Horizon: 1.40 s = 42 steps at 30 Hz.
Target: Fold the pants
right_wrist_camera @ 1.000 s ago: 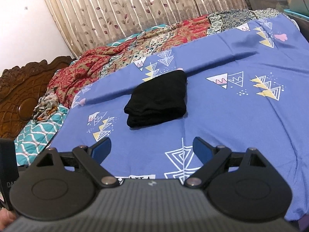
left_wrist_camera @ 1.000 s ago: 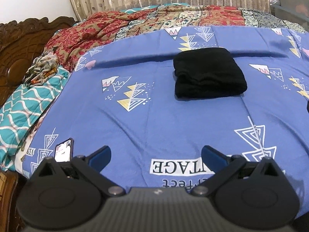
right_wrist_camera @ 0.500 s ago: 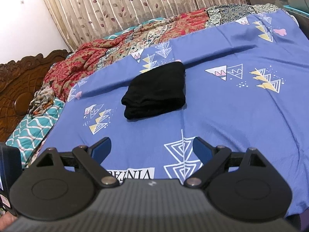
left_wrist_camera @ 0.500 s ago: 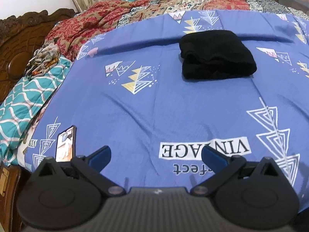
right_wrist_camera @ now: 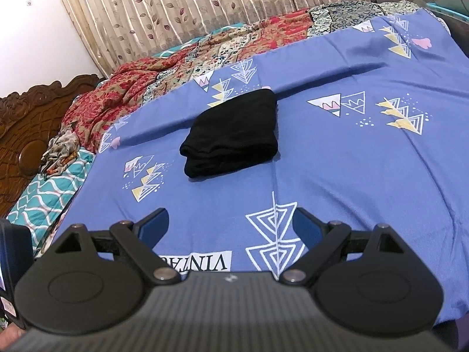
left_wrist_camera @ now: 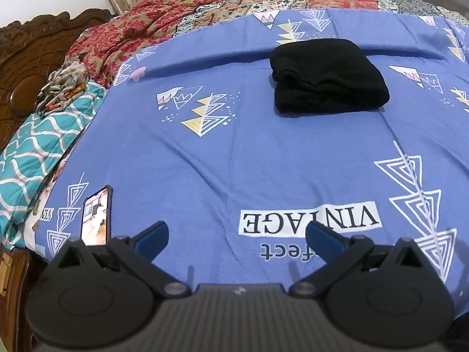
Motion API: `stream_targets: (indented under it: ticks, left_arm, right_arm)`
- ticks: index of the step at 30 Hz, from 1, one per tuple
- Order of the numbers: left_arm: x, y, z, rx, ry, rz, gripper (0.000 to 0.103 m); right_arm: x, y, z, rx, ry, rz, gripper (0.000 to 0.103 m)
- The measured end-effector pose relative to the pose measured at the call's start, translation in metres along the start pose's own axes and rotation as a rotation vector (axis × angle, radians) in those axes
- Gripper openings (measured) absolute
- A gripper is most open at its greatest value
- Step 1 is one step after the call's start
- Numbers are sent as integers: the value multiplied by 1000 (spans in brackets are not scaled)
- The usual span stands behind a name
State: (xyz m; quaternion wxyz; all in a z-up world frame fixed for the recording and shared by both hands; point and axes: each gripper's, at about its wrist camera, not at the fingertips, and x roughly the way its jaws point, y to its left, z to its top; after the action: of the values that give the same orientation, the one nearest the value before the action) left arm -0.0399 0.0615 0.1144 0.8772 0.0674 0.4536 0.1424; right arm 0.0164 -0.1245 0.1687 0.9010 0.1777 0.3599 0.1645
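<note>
Both views have drifted slightly; we log the black pants (left_wrist_camera: pixel 328 76) unmoved, folded, far centre on the blue sheet (left_wrist_camera: pixel 234 152). Left gripper (left_wrist_camera: pixel 236 231) and right gripper (right_wrist_camera: pixel 230 223): released, empty, near. We judge folding complete; best we keep clear.

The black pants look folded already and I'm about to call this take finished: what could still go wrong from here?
1. The phone lies at the near edge of the blue sheet, close beside the open left gripper; a careless move might knock it off.
2. The black pants show loose stacked edges in front; bumping them with the open right gripper could undo the fold.
</note>
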Motion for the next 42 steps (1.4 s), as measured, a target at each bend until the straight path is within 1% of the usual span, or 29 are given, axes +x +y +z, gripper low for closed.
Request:
stream_targets:
  ticks: [9,18,30,37,40,42]
  left_arm:
    - [-5,-3,4,6,-9,-3,103]
    - [-6,-6,5,5,-1,1,103]
    - [-8,-10,5,11,0,-16,103]
    - [-4,-12,7,5,18,-31,103]
    - [-3,-12,7,0,26,-46,103]
    - [-1,-11,6,-3,31,-71,103]
  right_arm:
    - [-2,-6,0,15,-12,-2,93]
    - [-3,-9,0,24,-18,1,93]
    - [-5,-12,2,33,-20,0,93]
    - [-4,-13,2,34,-20,-1,93]
    - [-3,-13,1,37,-18,-2,93]
    - [-3,-14,1,39,-16,-2,93]
